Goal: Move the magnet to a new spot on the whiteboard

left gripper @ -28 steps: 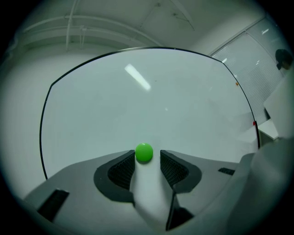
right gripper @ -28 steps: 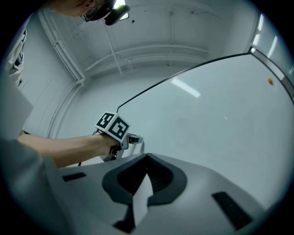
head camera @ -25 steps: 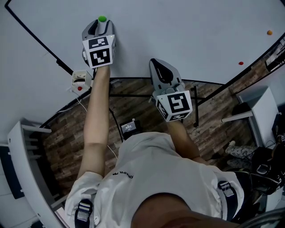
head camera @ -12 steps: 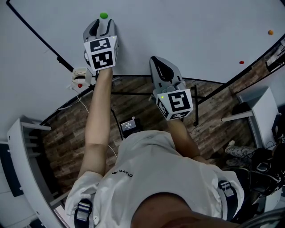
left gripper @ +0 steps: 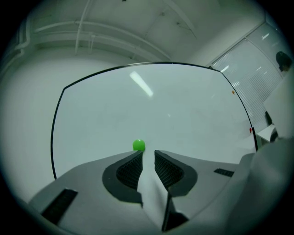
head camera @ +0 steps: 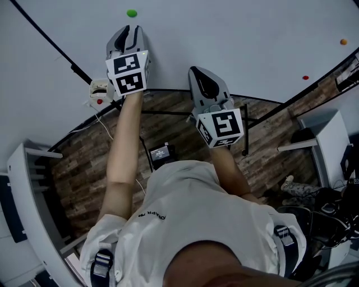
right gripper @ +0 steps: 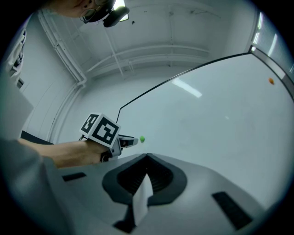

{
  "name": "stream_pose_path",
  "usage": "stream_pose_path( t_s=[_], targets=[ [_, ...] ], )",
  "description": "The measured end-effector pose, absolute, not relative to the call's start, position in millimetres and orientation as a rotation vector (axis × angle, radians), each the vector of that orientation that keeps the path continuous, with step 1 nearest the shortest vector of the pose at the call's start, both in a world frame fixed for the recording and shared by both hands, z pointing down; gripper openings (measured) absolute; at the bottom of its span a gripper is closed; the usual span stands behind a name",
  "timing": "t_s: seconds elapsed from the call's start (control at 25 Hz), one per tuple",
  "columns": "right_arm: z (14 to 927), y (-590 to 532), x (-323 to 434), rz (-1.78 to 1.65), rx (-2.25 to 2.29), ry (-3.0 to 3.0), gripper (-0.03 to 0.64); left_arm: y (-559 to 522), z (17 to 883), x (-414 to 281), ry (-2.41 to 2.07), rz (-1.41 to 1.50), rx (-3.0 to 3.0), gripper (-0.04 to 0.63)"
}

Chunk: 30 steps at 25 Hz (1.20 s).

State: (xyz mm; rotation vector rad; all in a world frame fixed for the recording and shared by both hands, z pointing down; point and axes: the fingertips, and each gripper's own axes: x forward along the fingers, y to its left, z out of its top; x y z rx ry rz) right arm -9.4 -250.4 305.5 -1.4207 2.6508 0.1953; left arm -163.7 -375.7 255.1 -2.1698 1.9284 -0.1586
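A small green magnet (head camera: 132, 13) sticks to the whiteboard (head camera: 235, 33). My left gripper (head camera: 131, 29) points at the board just short of the magnet and does not touch it. In the left gripper view the magnet (left gripper: 138, 145) sits just beyond the left fingertip of the left gripper (left gripper: 148, 152). Its jaws have just been closing, a narrow gap remains and nothing is between them. My right gripper (head camera: 200, 72) hangs lower and to the right, off the board. Seen from its own camera, the right gripper (right gripper: 147, 156) has its tips together, and the magnet (right gripper: 142, 138) shows beside the left gripper (right gripper: 131, 141).
An orange magnet (head camera: 343, 41) and a red magnet (head camera: 305, 77) sit far right on the board. A white holder (head camera: 100, 91) hangs at the board's lower frame, left of my left arm. Wooden floor and a white cabinet (head camera: 328, 140) lie below.
My left gripper has drawn back from the green magnet, which stays on the board; a gap now shows between tips and magnet. The right gripper has not moved.
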Motion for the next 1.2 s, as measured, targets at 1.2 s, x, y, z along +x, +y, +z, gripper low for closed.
stream_pose_path(
  t_s=[1.2],
  targets=[
    [313.9,-252.1,-23.3,0.158,-1.348,2.686,0.003,-290.2,265.2,-136.7,1.903,0.035,-2.185,0.003]
  ],
)
